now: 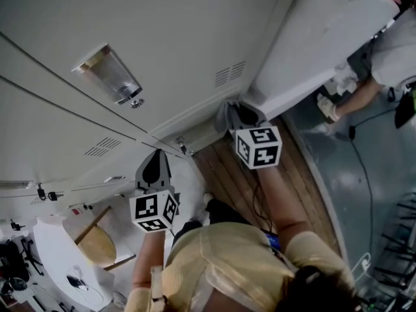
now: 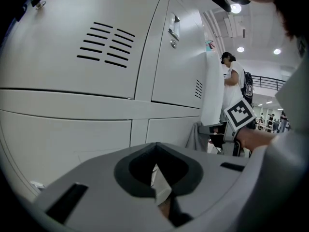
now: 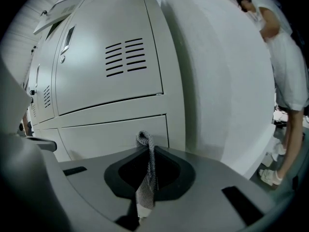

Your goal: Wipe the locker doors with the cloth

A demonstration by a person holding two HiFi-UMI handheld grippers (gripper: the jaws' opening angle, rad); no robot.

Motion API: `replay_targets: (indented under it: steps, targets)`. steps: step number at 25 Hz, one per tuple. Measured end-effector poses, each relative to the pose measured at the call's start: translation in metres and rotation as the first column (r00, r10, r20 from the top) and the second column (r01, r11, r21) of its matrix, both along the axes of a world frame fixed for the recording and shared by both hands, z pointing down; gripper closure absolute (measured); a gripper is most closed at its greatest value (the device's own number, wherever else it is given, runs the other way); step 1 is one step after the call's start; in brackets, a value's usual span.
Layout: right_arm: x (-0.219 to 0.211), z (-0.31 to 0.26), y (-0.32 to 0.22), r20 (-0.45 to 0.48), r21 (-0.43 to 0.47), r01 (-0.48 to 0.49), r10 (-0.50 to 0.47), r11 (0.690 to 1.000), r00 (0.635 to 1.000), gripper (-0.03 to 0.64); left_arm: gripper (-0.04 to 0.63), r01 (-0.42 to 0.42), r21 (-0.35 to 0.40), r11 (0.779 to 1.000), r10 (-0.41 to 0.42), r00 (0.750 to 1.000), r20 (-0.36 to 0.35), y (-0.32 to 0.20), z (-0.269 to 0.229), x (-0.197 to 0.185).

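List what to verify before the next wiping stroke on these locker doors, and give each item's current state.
1. Cloth clamped in the right tool: ok, jaws shut on it.
2. Cloth touching the lower locker door: cannot tell; its end shows in front of the door, but contact is unclear.
3. Left tool out of the way: ok, shut, empty, off to the side.
4. Bystander away from the door face: ok, stands beyond the locker's end panel.
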State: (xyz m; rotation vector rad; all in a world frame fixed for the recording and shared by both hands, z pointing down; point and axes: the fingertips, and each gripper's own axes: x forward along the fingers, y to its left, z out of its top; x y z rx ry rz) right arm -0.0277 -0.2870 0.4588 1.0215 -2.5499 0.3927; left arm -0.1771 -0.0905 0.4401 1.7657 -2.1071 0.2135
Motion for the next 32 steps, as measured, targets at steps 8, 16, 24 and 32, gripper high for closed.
replay_targets:
  steps: [8,16,24,32]
  targets:
    - [0.007,0.005,-0.01,0.01,-0.002,-0.027,0.027,1.0,1.0,0.6,0.594,-0.008,-0.017,1.0,0.008,1.0,0.004,-0.003,0.005,0.002]
    - [0.014,0.005,-0.009,0.023,-0.009,-0.04,0.041,0.999,0.999,0.6,0.594,-0.014,-0.028,1.0,0.015,1.0,0.003,-0.004,0.007,0.005]
    - [0.021,-0.009,0.02,0.034,-0.003,-0.028,0.028,1.0,0.999,0.601,0.594,-0.032,-0.012,0.999,0.032,0.999,-0.008,-0.001,0.007,0.007]
    - [0.002,-0.015,0.083,0.046,-0.04,0.072,-0.07,0.997,0.996,0.6,0.594,-0.04,0.011,0.999,0.04,0.999,-0.013,0.009,0.003,0.005]
